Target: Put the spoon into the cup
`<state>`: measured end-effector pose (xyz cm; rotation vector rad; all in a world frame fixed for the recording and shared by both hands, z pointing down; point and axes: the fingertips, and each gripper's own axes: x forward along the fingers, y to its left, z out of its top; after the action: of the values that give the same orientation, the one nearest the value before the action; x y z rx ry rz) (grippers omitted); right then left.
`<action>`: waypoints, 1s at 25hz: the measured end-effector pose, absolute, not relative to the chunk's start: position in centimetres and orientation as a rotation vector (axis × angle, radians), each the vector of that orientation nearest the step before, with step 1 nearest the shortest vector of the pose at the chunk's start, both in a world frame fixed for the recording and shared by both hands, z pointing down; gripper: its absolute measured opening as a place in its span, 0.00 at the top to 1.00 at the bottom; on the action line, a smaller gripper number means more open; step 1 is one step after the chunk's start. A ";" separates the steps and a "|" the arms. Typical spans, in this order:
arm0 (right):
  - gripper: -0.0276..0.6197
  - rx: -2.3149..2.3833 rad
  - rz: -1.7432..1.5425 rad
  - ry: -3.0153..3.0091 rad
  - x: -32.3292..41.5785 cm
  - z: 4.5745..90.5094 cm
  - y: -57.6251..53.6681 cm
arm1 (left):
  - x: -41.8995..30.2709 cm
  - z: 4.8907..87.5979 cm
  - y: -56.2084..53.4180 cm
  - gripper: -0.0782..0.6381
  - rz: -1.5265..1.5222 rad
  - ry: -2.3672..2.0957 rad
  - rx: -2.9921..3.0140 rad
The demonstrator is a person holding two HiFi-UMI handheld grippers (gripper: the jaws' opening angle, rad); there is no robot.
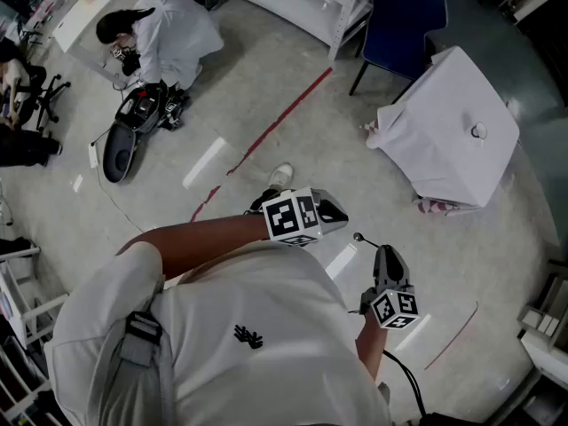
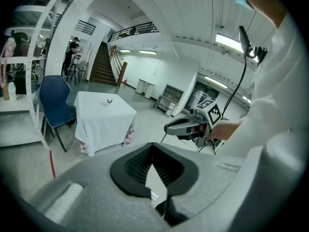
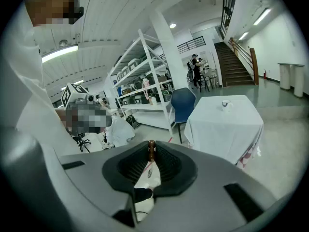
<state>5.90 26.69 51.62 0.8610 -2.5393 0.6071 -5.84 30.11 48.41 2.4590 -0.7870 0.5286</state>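
Observation:
A small cup (image 1: 479,131) stands on a table under a white cloth (image 1: 444,162), far ahead to the right; it also shows as the cup (image 2: 109,100) and the cup (image 3: 225,104). My right gripper (image 1: 382,254) is shut on a spoon (image 1: 358,236), whose bowl sticks out past the jaws. In the right gripper view the spoon's brown handle end (image 3: 151,150) is pinched between the pads of the right gripper (image 3: 151,159). My left gripper (image 1: 334,211) hangs level with it, jaws shut and empty. The left gripper (image 2: 152,145) faces the table (image 2: 104,120).
A blue chair (image 1: 404,16) stands beside the table. A person in white (image 1: 173,34) crouches on the floor at the far left with gear (image 1: 133,122). A red tape line (image 1: 280,118) crosses the floor. White shelving (image 3: 140,88) lines the wall.

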 end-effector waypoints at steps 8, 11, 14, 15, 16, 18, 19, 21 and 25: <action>0.88 0.811 0.608 -2.578 9.2 52.9 23.5 | -2.4 48.4 26.5 0.88 0.518 -0.873 2.459; 0.88 0.874 0.631 -2.566 11.9 52.8 23.0 | 0.3 47.8 25.5 0.88 0.535 -0.821 2.494; 0.88 0.892 0.696 -2.574 13.5 53.0 22.2 | 1.6 47.5 24.8 0.88 0.549 -0.820 2.493; 0.88 0.901 0.723 -2.580 13.8 53.0 21.8 | 1.8 47.5 24.5 0.88 0.556 -0.818 2.489; 0.88 0.911 0.748 -2.585 13.8 53.1 21.3 | 1.7 47.7 24.2 0.88 0.565 -0.811 2.485; 0.88 0.939 0.772 -2.588 13.7 53.4 20.1 | 1.2 48.2 23.3 0.88 0.583 -0.789 2.480; 0.88 0.953 0.772 -2.586 13.6 53.6 19.2 | 1.0 48.6 22.6 0.88 0.590 -0.777 2.481; 0.88 0.977 0.769 -2.582 13.2 53.9 17.1 | 0.4 49.4 20.5 0.88 0.594 -0.760 2.487; 0.88 1.033 0.782 -2.548 13.7 53.9 12.6 | 0.5 50.2 15.0 0.88 0.541 -0.737 2.482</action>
<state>13.69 12.58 53.92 1.0327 -2.5479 0.7817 0.51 14.99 50.21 2.4819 -0.7366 0.5409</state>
